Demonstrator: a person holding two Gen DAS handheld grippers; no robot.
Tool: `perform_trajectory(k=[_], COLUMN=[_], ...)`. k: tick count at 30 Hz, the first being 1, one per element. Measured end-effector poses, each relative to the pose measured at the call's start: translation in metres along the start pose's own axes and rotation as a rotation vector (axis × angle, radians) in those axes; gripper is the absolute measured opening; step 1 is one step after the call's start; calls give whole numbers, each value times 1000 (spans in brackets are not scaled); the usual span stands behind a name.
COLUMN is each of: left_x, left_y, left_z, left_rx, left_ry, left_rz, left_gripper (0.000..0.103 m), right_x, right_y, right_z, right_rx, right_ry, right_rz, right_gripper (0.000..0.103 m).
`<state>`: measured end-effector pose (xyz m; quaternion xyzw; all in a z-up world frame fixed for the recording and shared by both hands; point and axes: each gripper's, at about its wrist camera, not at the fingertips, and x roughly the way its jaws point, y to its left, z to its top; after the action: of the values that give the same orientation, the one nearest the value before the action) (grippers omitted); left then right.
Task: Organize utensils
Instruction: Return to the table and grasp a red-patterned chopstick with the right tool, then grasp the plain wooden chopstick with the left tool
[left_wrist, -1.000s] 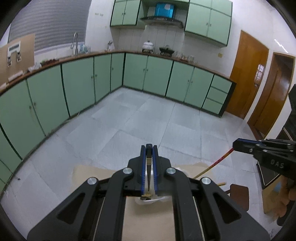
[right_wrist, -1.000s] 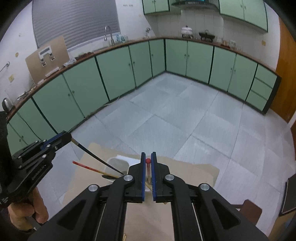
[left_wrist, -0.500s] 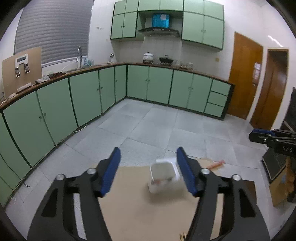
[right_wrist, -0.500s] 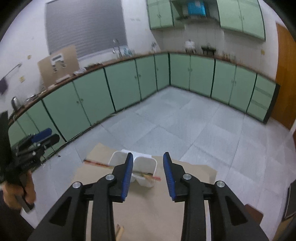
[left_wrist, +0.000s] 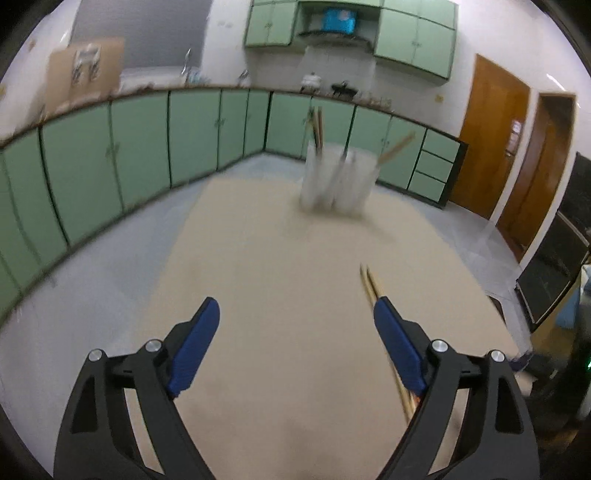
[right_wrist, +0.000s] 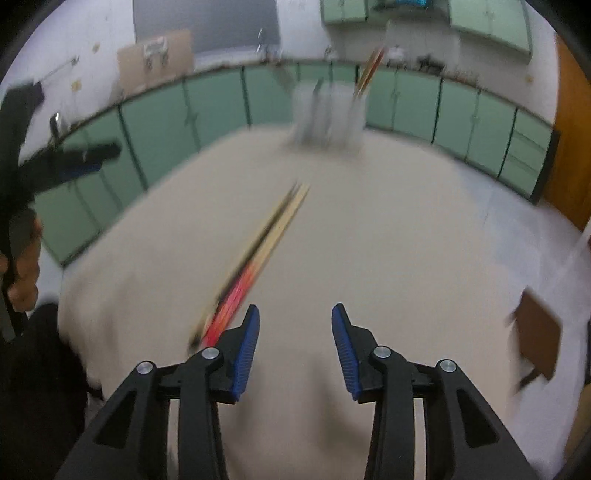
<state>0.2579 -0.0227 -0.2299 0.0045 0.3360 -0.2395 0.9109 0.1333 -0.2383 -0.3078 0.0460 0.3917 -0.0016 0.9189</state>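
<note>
A white utensil holder (left_wrist: 335, 180) stands at the far end of the beige table (left_wrist: 280, 295), with several chopsticks sticking up out of it; it also shows blurred in the right wrist view (right_wrist: 327, 114). My left gripper (left_wrist: 295, 314) is open and empty, low over the table. A pair of wooden chopsticks (left_wrist: 373, 286) lies by its right finger. My right gripper (right_wrist: 295, 332) is open and empty. A bundle of chopsticks (right_wrist: 258, 254) with red ends lies on the table just left of its left finger. My left gripper shows blurred at the left edge of the right wrist view (right_wrist: 70, 162).
Green cabinets (left_wrist: 140, 147) run around the room beyond the table. Brown doors (left_wrist: 491, 136) are at the right. A brown stool (right_wrist: 537, 332) stands by the table's right side. The table edges fall off to grey tiled floor.
Both grippers have opened, releasing their chopsticks into the holder, then pulled back and down toward the near end of the table. The holder now stands far ahead.
</note>
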Motion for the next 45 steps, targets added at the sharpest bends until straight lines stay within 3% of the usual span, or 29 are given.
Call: perform_trajectory(k=[4,11,18,23,32,45], left_x=[-10,-8,8,25,49,58], left_y=[5,-2,-19,-51,-89,-97], left_z=[-33,-48,-54,-75,-96,-90], left_rx=[-25,-6,32,127,262,218], left_ry=[15,28,69,125,184,173], left_rz=[19,25,-4,-47,-44,-36], left_gripper=[83,83,81,75,73,73], right_x=[9,21,17,16,9,9], right_y=[37,45,21,0,-21,-21], right_z=[-31,-18,-21,-20,-27,-26], right_rx=[-73,-120,-64,-13,34,40], right_ry=[-17,-41,-42,-40,-32,-35], right_rz=[-3,10,6,-11,-17,-9], right_gripper=[43,40,7,7,6,7])
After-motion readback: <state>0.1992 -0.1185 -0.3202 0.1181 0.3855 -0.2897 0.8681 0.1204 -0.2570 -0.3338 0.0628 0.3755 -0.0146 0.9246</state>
